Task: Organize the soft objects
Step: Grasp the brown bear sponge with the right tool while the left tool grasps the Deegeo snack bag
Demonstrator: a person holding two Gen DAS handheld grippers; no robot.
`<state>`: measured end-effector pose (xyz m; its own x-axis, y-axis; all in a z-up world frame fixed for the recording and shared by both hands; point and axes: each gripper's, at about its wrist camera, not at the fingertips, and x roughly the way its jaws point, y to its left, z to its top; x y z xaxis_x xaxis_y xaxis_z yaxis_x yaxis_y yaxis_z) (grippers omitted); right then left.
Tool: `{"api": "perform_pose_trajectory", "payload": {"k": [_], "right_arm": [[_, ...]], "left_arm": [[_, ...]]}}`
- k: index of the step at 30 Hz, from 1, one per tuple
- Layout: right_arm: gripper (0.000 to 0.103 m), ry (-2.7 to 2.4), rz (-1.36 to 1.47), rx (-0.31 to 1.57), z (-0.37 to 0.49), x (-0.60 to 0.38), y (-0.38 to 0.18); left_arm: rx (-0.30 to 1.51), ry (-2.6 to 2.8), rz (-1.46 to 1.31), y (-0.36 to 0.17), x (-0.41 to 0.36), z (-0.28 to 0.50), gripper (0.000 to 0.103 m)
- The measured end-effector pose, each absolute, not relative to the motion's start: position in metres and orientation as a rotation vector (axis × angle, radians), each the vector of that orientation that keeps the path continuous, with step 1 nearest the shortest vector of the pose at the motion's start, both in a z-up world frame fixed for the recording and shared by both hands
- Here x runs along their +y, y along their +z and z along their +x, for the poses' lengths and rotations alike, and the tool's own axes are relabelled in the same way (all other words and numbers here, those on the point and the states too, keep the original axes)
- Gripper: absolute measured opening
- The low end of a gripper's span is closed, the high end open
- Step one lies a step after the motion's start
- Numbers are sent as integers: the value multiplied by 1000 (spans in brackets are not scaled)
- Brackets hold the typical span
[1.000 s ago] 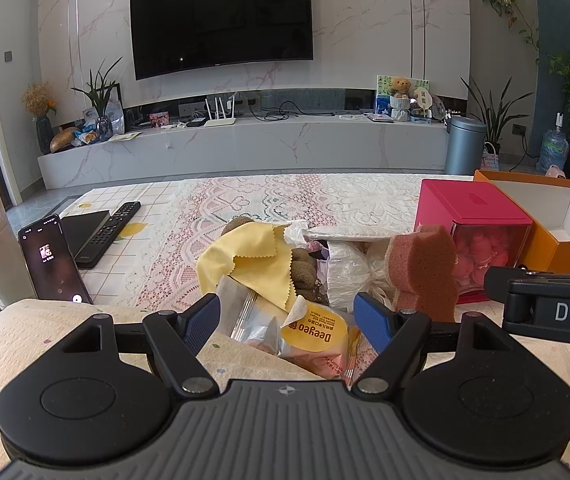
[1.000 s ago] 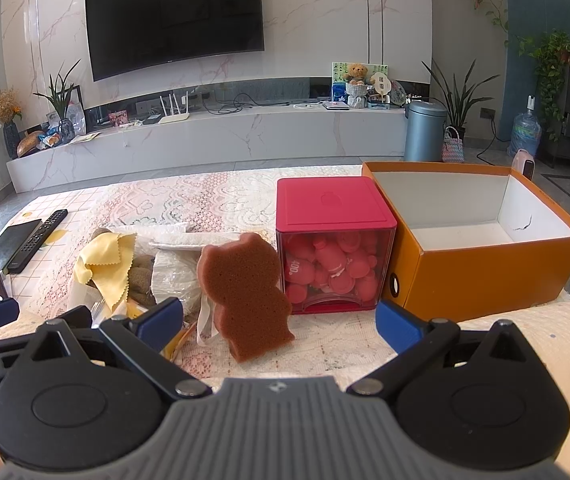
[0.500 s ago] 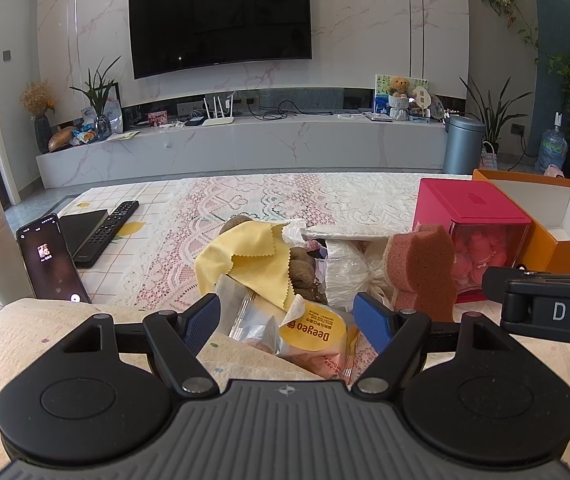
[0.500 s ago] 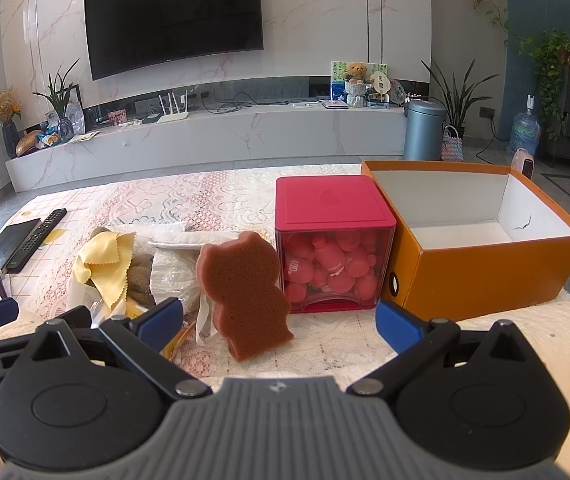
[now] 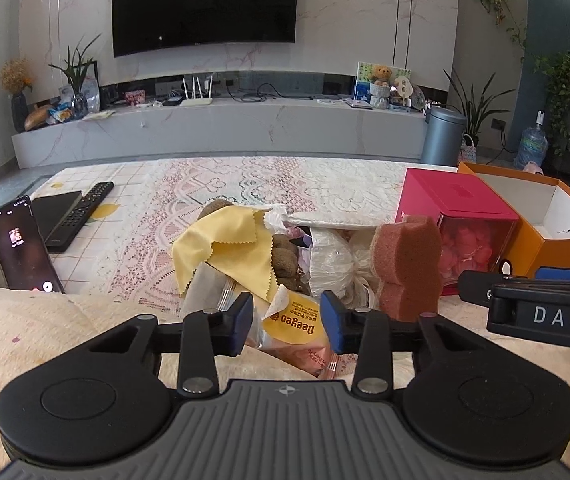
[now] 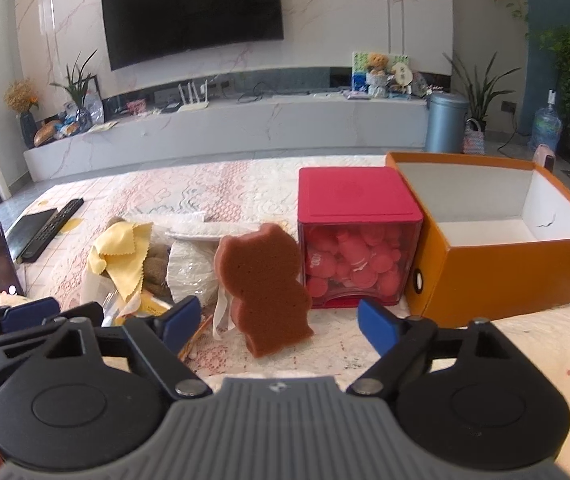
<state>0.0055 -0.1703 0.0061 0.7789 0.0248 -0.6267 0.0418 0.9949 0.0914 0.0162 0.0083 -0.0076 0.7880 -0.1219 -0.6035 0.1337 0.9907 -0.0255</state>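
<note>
Soft objects lie heaped on the lace-covered table [image 5: 245,184], in front of both tongs. From left to right in the left wrist view: a phone [image 5: 25,246] stands propped at the table's edge, with a remote control [image 5: 81,210] lying beyond it. The heap begins with a yellow cloth [image 5: 229,248] draped over a brown plush [image 5: 285,256]; a packaged snack [image 5: 297,326] lies nearest the camera. Next comes a white plastic bag [image 5: 333,260], then a brown bear-shaped sponge [image 5: 405,264] standing upright, just beside a red-lidded clear box [image 5: 457,216] of pink pieces. An open orange box [image 5: 541,236], seen empty in the right wrist view, stands at far right, touching or nearly touching the red-lidded one.

The left gripper [image 5: 287,322] has its jaws apart, framing the snack packet without clear contact. The right gripper [image 6: 279,316] is spread wide and holds nothing; the sponge [image 6: 263,286] stands between its fingers but farther away.

Handling, as a judgement: all the pieces are probably light and yielding. The sponge should compress and is best pinched across its waist. The cloth is limp, so a raised fold suits the grip. The wrapper and bag look slippery and may crinkle or slide; a grip at the packet's sealed edge would be safer.
</note>
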Motion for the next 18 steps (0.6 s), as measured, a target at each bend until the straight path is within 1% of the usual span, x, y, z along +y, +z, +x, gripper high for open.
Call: {"api": "perform_pose_trajectory", "payload": {"k": [6, 8, 9, 10, 11, 12, 17, 18], "right_arm": [[82, 31, 84, 730, 29, -171, -5], [82, 42, 75, 751, 37, -171, -11], [82, 47, 70, 763, 40, -171, -14], [83, 52, 66, 775, 44, -171, -17], [87, 54, 62, 786, 48, -171, -21], [90, 54, 58, 794, 51, -172, -24], [94, 72, 45, 833, 71, -174, -40], [95, 75, 41, 839, 76, -174, -43]], "left_arm": [[760, -176, 24, -18, 14, 41, 44], [796, -177, 11, -22, 17, 48, 47], [817, -174, -8, -25, 20, 52, 54], [833, -164, -26, -28, 22, 56, 63], [851, -153, -41, -31, 25, 60, 67], [865, -150, -54, -33, 27, 63, 69], [906, -144, -61, -43, 32, 83, 76], [915, -149, -56, -45, 32, 88, 79]]}}
